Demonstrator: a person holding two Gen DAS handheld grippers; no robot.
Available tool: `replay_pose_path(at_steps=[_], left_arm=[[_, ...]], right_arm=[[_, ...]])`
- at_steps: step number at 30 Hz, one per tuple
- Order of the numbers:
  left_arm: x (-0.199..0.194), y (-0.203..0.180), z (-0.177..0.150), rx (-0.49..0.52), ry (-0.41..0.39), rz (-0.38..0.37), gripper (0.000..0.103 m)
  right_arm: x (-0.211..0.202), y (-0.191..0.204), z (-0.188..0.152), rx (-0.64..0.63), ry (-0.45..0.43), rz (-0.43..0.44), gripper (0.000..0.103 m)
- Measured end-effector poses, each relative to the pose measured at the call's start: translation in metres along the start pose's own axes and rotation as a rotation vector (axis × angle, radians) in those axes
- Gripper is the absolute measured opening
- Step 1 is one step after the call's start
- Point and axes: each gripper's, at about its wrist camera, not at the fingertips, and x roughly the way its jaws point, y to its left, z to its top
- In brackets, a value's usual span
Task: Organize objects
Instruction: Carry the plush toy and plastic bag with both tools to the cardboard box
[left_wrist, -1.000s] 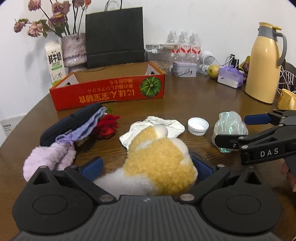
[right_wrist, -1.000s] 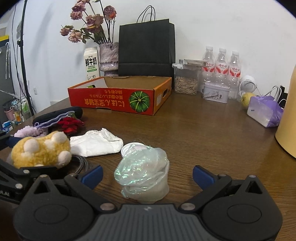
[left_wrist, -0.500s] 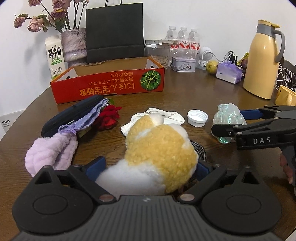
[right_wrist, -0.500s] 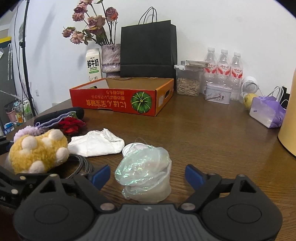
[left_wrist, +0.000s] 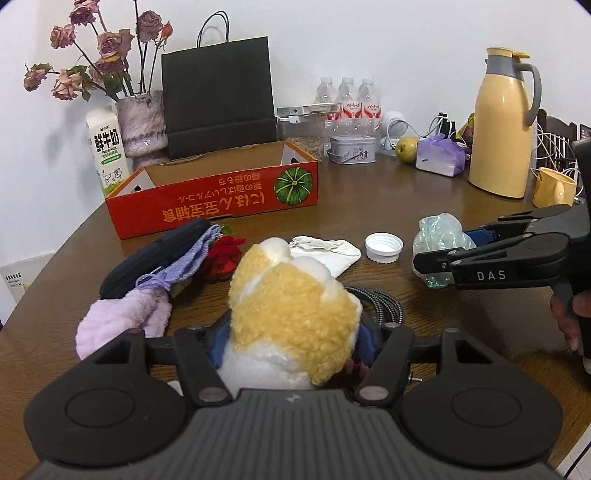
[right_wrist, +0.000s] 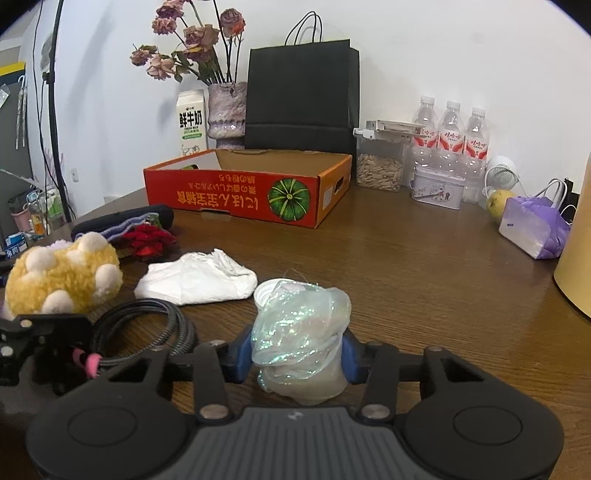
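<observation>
A round brown wooden table (right_wrist: 424, 280) against a white wall carries the clutter, and the open orange pumpkin-print carton (right_wrist: 236, 194) at its far side looks like the likely bin; what shows of its inside is bare, so by my reading the sorting has barely begun. In front of the carton lie a dark pouch (left_wrist: 155, 251), a lilac fluffy cloth (left_wrist: 122, 317), a red fabric flower (left_wrist: 223, 254), a white crumpled cloth (right_wrist: 199, 278), a white bottle cap (left_wrist: 383, 246) and a coiled braided cable (right_wrist: 147, 328). The left gripper (left_wrist: 291, 338) has just been closing and now pinches the yellow-and-white plush toy (left_wrist: 291, 306). The right gripper (right_wrist: 297, 356), also just closing, squeezes the iridescent crumpled film (right_wrist: 301, 332). Both items sit in front of the carton, not yet carried over.
</observation>
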Motion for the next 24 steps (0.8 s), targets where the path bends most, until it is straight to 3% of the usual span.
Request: replay_pose_path(at_steps=[24], left_arm=[[-0.05,0.06,0.005,-0.046,-0.154,0.032,0.064]], right_arm=[[-0.031,0.083,0.029,-0.044,-0.086,0.029,0.044]])
